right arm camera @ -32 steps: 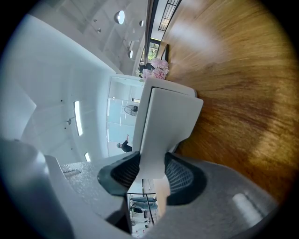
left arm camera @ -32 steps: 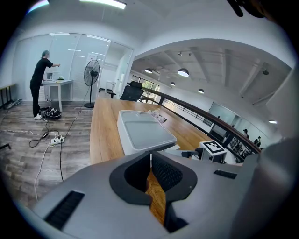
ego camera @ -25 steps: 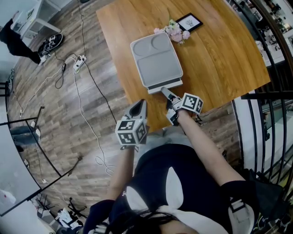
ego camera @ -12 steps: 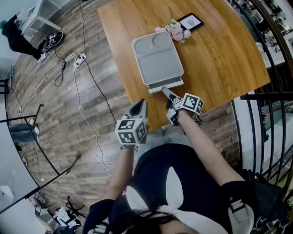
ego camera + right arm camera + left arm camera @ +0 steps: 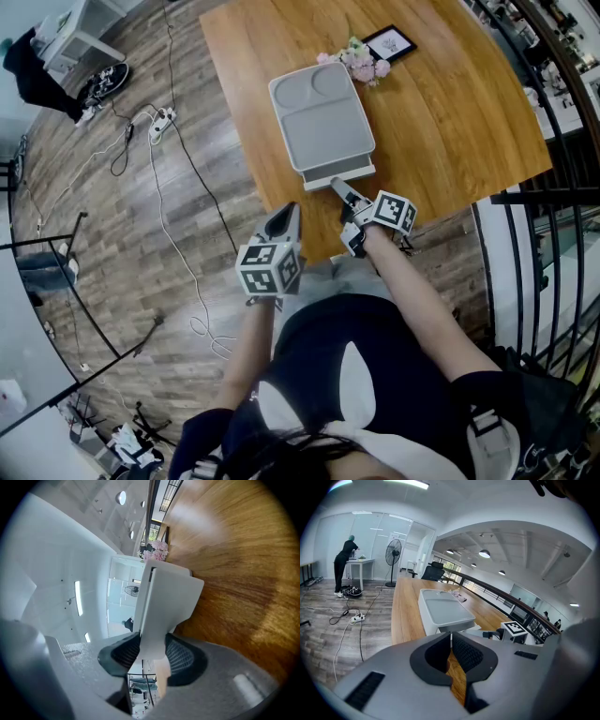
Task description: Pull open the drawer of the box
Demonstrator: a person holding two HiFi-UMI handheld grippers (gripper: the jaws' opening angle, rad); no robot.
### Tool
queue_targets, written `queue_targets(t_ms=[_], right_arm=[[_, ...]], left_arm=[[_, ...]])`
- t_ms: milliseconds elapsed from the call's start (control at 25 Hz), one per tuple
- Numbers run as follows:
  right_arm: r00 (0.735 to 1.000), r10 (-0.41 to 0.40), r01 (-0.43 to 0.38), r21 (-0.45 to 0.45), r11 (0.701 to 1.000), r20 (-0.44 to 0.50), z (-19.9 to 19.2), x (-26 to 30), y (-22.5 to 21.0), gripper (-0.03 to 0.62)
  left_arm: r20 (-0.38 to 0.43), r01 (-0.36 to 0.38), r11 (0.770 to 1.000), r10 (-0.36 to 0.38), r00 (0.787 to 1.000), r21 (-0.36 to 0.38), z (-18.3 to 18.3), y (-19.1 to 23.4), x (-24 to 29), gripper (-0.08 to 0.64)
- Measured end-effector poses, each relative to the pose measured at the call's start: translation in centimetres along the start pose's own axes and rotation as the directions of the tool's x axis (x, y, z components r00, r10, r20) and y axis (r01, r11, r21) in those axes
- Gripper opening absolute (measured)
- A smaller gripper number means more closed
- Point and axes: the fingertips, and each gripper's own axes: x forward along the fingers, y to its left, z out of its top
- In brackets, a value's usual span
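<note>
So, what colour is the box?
The box is light grey; the head view shows it best.

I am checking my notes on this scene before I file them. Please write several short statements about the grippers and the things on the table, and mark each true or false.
1. The right gripper has its jaws closed on the drawer handle. True.
2. The left gripper holds the box. False: its jaws are together on nothing, short of the box.
3. The pink flowers lie at the box's far end. True.
4. The picture frame lies on the box. False: it lies on the table, beyond the flowers.
</note>
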Motion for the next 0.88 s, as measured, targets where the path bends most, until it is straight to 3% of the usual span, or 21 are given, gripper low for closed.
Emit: queue_targets(t_ms=[880], right_arm=[[1.000,-0.004,0.004,-0.003,1.000,0.004,-0.9,-1.3,-0.1,0.169]], left_arm=[[-0.002,0.003,1.000,-0.003,1.000,0.002,-1.0,-0.6,-1.1,0.026]])
